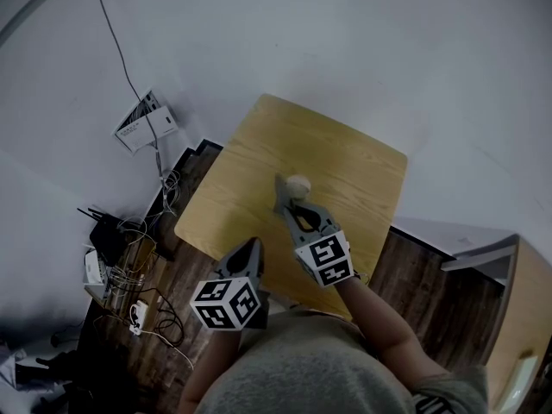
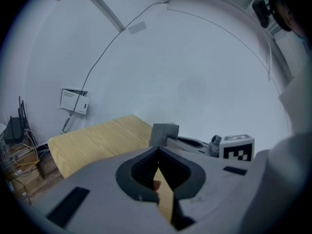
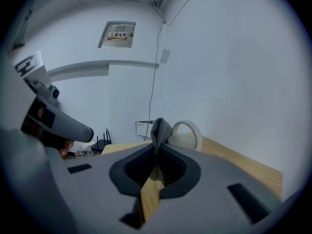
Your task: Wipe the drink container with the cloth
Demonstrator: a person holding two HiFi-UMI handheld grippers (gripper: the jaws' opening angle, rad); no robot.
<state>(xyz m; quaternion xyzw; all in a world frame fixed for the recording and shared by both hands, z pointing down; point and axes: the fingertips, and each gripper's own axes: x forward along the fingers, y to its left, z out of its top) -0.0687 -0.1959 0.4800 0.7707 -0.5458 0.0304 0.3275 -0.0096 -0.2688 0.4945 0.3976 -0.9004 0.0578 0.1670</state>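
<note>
A cream mug (image 1: 298,183) stands near the middle of the wooden table (image 1: 345,158). In the right gripper view the mug (image 3: 187,136) shows its handle just behind the jaws. My right gripper (image 1: 288,207) is shut on a grey cloth (image 1: 281,191), which pokes up between the tips and sits against the mug's left side. The cloth (image 3: 160,128) is pinched in the right gripper (image 3: 157,149). My left gripper (image 1: 252,246) hovers over the table's near edge, shut with nothing in it. In the left gripper view the cloth (image 2: 164,133) lies ahead of the left gripper (image 2: 157,154).
A router and tangled cables (image 1: 121,257) lie on the dark floor left of the table. A white wall box (image 1: 145,122) with a cable hangs further back. A wooden cabinet (image 1: 522,317) stands at the right. The person's torso fills the bottom of the head view.
</note>
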